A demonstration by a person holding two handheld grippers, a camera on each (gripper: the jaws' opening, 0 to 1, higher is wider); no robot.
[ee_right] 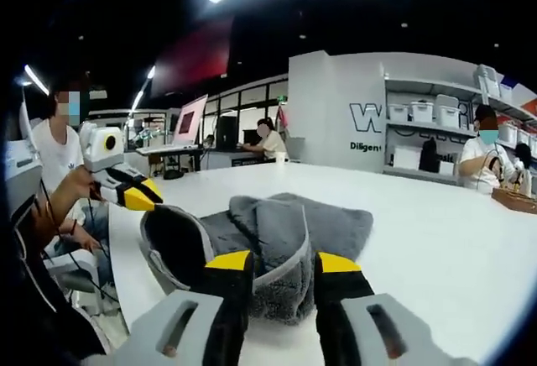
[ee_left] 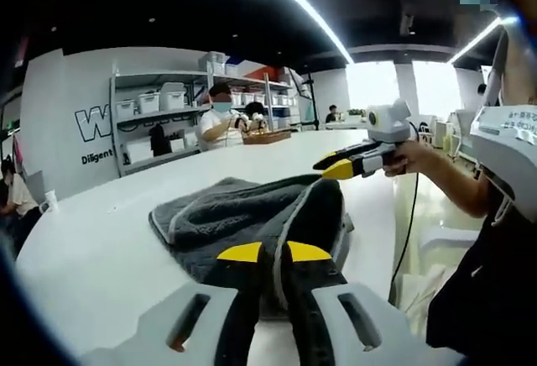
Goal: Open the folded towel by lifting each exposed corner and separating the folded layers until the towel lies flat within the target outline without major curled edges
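A dark grey towel (ee_left: pixel 226 215) with a pale trim lies folded and rumpled on the white table (ee_left: pixel 92 240). My left gripper (ee_left: pixel 274 253) is shut on one towel corner (ee_left: pixel 319 206), which stands lifted off the pile. The right gripper (ee_left: pixel 336 169), held in a hand, hovers at the towel's far right edge. In the right gripper view my right gripper (ee_right: pixel 283 263) is open, and a thick fold of the towel (ee_right: pixel 281 240) shows between its jaws; I cannot tell whether they touch it. The left gripper (ee_right: pixel 143 198) holds the raised dark flap (ee_right: pixel 176 244) at left.
The table edge (ee_left: pixel 390 240) drops off close to the towel on the person's side. A wooden basket (ee_left: pixel 267 137) stands at the table's far end. Shelves with white bins (ee_left: pixel 159 101) and several people fill the background. Bare tabletop (ee_right: pixel 436 248) stretches beyond the towel.
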